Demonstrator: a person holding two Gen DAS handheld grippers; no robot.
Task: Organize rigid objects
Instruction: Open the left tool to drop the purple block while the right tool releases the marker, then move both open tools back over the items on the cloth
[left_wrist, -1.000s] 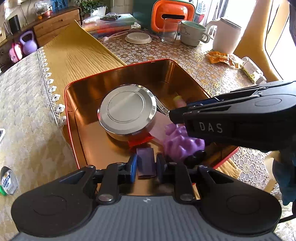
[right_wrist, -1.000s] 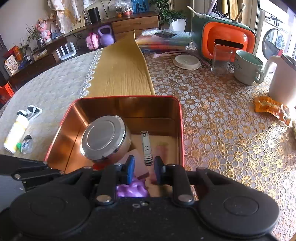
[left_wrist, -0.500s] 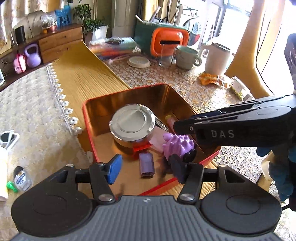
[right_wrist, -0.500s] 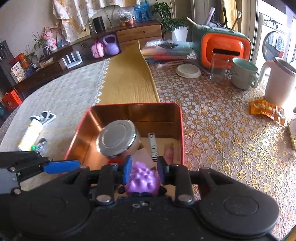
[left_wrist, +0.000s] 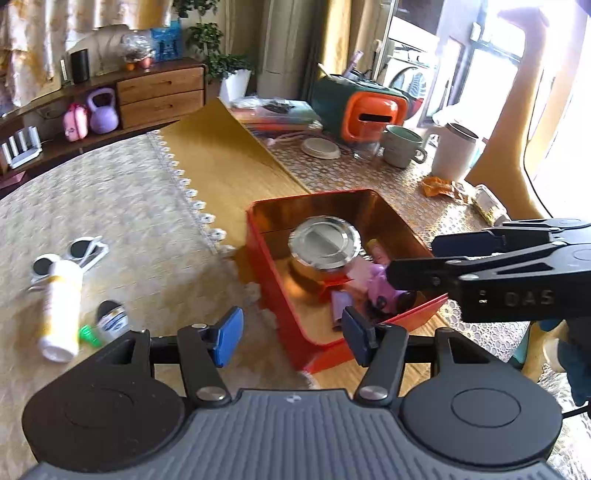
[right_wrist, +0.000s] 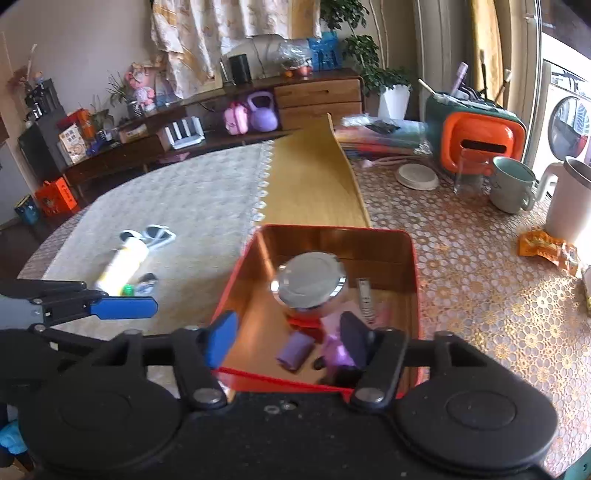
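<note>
A: Your left tool (left_wrist: 291, 341) hangs over the near left corner of the red tin (left_wrist: 275, 273); its jaws are spreading and nothing sits between the blue pads. Your right tool (right_wrist: 288, 341) is above the tin's near edge, jaws also spreading, empty.

B: What lies in the tin, and how?

A: Nearest you, a small purple roll (right_wrist: 295, 349), its long axis running from about 7 to 1 o'clock in the right wrist view. At its 3 o'clock is a knobbly purple toy (right_wrist: 338, 349), partly behind your right pad. Beyond them a round steel lidded can (right_wrist: 310, 278) sits tilted on something red. At the can's 3 o'clock the nail clipper (right_wrist: 365, 301) points 12 to 6.

B: And outside it?

A: On the table (right_wrist: 207, 206), at the tin's 9 o'clock, a white bottle (left_wrist: 61, 304) lies with its long axis near 12 to 6, sunglasses (left_wrist: 79, 251) just past it. A lace cloth covers the right side. Farther, at 1 o'clock: a green mug (right_wrist: 511, 188), a glass and an orange-fronted appliance (right_wrist: 480, 142). A wooden sideboard (right_wrist: 317, 98) lines the far wall.
</note>
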